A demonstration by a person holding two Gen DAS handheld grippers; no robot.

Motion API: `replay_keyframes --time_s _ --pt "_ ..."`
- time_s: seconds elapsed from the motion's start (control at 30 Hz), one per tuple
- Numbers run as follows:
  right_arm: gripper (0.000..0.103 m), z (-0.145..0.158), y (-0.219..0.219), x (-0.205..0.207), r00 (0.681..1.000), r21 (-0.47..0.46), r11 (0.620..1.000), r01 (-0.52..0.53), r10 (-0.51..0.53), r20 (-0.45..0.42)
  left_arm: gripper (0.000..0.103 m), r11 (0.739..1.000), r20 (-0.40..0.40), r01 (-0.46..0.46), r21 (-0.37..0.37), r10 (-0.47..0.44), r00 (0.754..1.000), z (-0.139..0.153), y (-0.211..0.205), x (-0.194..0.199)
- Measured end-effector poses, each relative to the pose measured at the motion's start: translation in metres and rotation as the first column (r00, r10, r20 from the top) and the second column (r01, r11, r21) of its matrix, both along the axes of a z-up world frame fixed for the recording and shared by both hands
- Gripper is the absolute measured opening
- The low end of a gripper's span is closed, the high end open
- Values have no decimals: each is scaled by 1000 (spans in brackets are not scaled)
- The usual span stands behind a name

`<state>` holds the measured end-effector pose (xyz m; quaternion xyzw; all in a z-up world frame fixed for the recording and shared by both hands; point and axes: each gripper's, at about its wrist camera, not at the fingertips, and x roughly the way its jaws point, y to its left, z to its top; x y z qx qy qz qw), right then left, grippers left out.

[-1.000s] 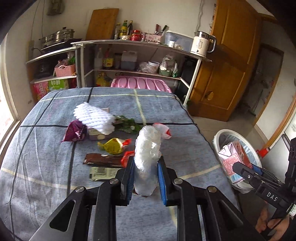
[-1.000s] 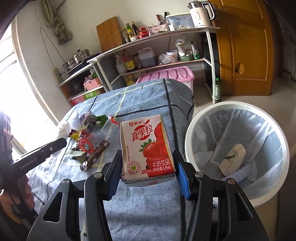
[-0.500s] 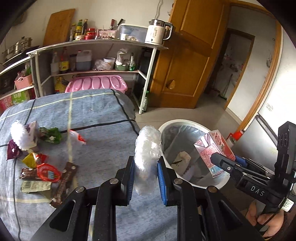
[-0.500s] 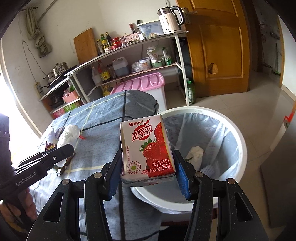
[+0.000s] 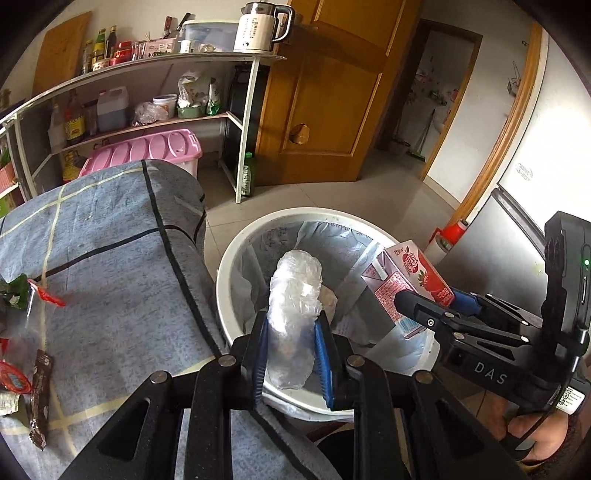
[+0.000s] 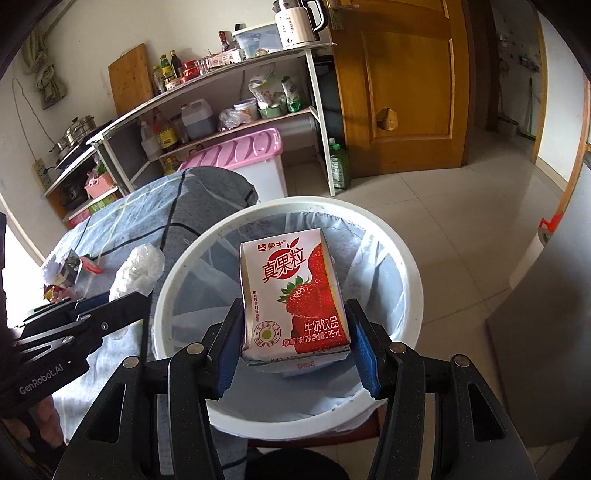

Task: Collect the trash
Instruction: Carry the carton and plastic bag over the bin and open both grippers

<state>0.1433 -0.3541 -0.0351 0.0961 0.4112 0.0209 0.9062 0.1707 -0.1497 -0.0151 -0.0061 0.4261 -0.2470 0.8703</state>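
1. Left gripper (image 5: 290,354) clamped on a crumpled clear plastic bag (image 5: 293,306), held above the round white trash bin with a pale plastic liner (image 5: 236,258), near its table-side rim.
2. Right gripper (image 6: 293,349) clamped on a small white-and-red strawberry milk carton (image 6: 293,291), held upright over the same trash bin (image 6: 406,266).
3. Seen only from the left wrist: leftover wrappers on the grey checked tablecloth (image 5: 110,288), among them a brown snack bar wrapper (image 5: 40,398) and a red-edged clear packet (image 5: 44,295); also crumpled pale scraps on the bin floor behind the bag.
4. Seen only from the right wrist: the carton's printed front, reading "真果粒", "牛奶饮品" and "125mL" beside a strawberry picture.
5. Readable on the tools: "DAS" on the right gripper's body in the left view, "GenRobot.AI" on the left gripper's body in the right view.
6. White electric kettle (image 5: 258,27) on the top shelf, pink plastic storage box lid (image 5: 147,149) beside the table.
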Motion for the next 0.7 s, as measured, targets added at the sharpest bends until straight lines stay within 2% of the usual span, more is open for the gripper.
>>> replay_keyframes --time_s 0.07,0.17,0.23,0.3,0.33,0.37,0.53,0.7 --pt "54 -5 -2 6 1000 -2 1000 -10 10 -19 24 1000 -37 6 -14 -7 999 -7 -6 8" --pt "54 -10 -3 11 999 -21 1000 -17 17 -39 26 1000 -29 2 26 -2 1000 -12 -14 12" --pt "57 -13 -2 11 999 -30 999 -20 19 -44 28 1000 -50 -2 25 3 999 -16 -14 16" --pt "66 -16 -2 11 999 -27 999 -27 26 -47 38 1000 -51 -4 24 5 999 -18 -12 17" --pt "66 -16 -3 10 999 -25 999 -25 23 -44 46 1000 -52 -7 22 8 999 -18 -11 18" --pt "66 -16 -3 10 999 -21 1000 -21 20 -42 47 1000 -52 -12 16 13 999 -19 -9 18" --pt "66 -11 -4 4 1000 -7 1000 1 -1 -30 47 999 -42 -37 15 38 998 -13 0 16" --pt "66 1 4 -7 1000 18 1000 -7 7 11 48 997 6 -77 28 77 997 1 19 2"
